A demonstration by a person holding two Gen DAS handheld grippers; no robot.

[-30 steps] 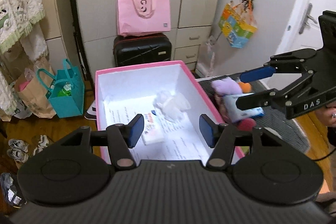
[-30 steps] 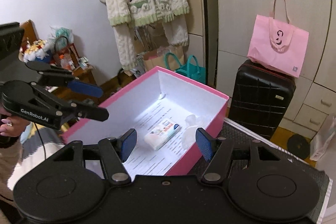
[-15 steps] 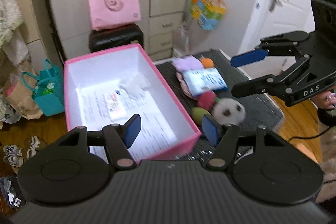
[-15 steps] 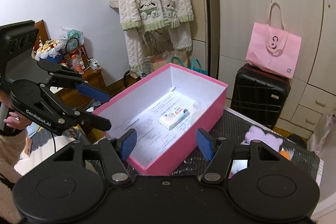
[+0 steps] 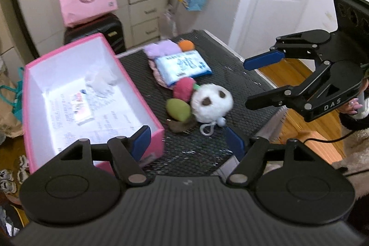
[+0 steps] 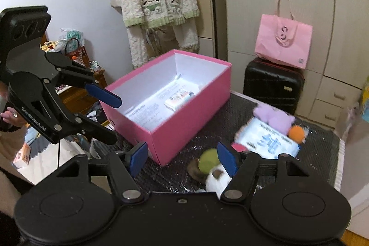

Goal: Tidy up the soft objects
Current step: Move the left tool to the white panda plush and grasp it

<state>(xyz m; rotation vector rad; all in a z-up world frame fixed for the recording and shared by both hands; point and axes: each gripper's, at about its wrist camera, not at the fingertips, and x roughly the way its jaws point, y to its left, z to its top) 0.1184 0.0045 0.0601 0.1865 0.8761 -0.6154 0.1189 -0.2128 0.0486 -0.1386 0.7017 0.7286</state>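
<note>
Left wrist view: the left gripper (image 5: 188,142) fills the 6 o'clock foreground, jaws spread wide with nothing between them, above the near corner of the pink box (image 5: 147,96) and the black mesh table (image 5: 230,75). The box lies toward 9 o'clock, open-topped, holding a small tissue pack (image 5: 81,111) and a crumpled white item (image 5: 101,82) on printed paper. Toward 12 o'clock of centre the soft objects cluster: a white plush ball (image 5: 212,102) touching a green pom-pom (image 5: 178,108) and a pink pom-pom (image 5: 184,89), with a blue-white wipes pack (image 5: 182,66), a lilac plush (image 5: 160,48) and an orange pom-pom (image 5: 186,45) behind. The right gripper (image 5: 256,82) hangs at 3 o'clock, jaws wide, holding nothing. Right wrist view: the right gripper (image 6: 182,157) sits at 6 o'clock, jaws wide and empty; the white plush ball (image 6: 215,179) lies partly behind its right finger, the green pom-pom (image 6: 208,161) just beyond. The pink box (image 6: 184,128) is near centre; the wipes pack (image 6: 268,138), lilac plush (image 6: 273,117) and orange pom-pom (image 6: 297,134) lie toward 3 o'clock. The left gripper (image 6: 106,117) is at 9 o'clock, jaws wide.
</note>
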